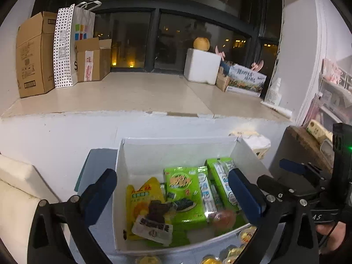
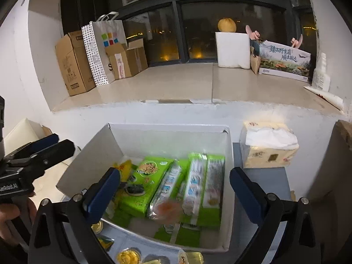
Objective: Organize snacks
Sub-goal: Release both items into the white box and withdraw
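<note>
A white open box [image 1: 176, 147] [image 2: 167, 136] holds several snacks: green seaweed packs [image 1: 187, 195] [image 2: 145, 182], a yellow pouch [image 1: 140, 198], a dark snack in a clear wrapper [image 1: 154, 222] and a small round pink jelly cup [image 1: 224, 217] [image 2: 169, 208], blurred in the right view. My left gripper [image 1: 173, 195] is open and empty above the box. My right gripper [image 2: 176, 189] is open and empty above the box too. Gold-wrapped sweets [image 1: 248, 234] [image 2: 127, 256] lie on the table in front of the box.
A tissue pack [image 2: 268, 147] stands right of the box on the grey table [image 2: 259, 189]. Behind is a white ledge [image 1: 114, 96] with cardboard boxes [image 1: 35, 55], a dotted paper bag [image 1: 66, 48], a white foam box [image 1: 202, 66] and a printed carton [image 2: 283, 60]. A cream cushion [image 1: 15, 189] lies left.
</note>
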{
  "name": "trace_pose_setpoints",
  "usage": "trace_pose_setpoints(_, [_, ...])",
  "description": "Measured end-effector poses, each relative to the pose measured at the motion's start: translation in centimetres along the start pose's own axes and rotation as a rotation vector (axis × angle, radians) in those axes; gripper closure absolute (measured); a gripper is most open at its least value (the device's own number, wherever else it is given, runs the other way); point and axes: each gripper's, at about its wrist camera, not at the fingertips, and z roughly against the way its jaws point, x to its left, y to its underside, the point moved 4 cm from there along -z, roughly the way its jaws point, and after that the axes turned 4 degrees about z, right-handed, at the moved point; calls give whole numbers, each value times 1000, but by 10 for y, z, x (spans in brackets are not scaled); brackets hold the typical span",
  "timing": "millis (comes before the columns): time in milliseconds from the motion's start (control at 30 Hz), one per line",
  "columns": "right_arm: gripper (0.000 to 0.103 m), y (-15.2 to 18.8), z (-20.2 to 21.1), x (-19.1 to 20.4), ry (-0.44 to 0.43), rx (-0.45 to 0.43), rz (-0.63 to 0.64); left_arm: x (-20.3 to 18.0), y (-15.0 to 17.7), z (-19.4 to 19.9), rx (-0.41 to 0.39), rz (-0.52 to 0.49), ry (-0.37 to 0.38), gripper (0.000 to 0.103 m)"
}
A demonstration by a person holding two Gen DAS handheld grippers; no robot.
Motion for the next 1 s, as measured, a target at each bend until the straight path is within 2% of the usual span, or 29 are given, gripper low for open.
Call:
trace_pose_setpoints(267, [0, 5, 21, 3, 2, -23, 35, 0, 6, 7, 8, -12, -13, 0])
trace_pose_setpoints(400, [0, 15, 48, 5, -7, -50, 38, -3, 20, 27, 6, -11, 4, 0])
trace_pose_setpoints(500, [0, 38, 74, 7, 7, -67, 58, -3, 49, 47, 26, -6, 32, 0])
trace_pose_setpoints(633, [0, 84, 100, 1, -25, -55, -25, -4, 110, 75, 69, 20, 37, 0])
trace_pose_setpoints(767, [0, 129, 106, -3, 16, -34, -82, -6, 166, 92, 124, 41, 46, 0])
trace_pose_setpoints(900, [0, 152, 87, -4, -13, 31, -126, -6, 191, 99, 158, 68, 52, 0])
trace_pose_setpoints(1000, [0, 149, 67, -2, -66, 46, -123, -6, 196, 98, 166, 64, 49, 0])
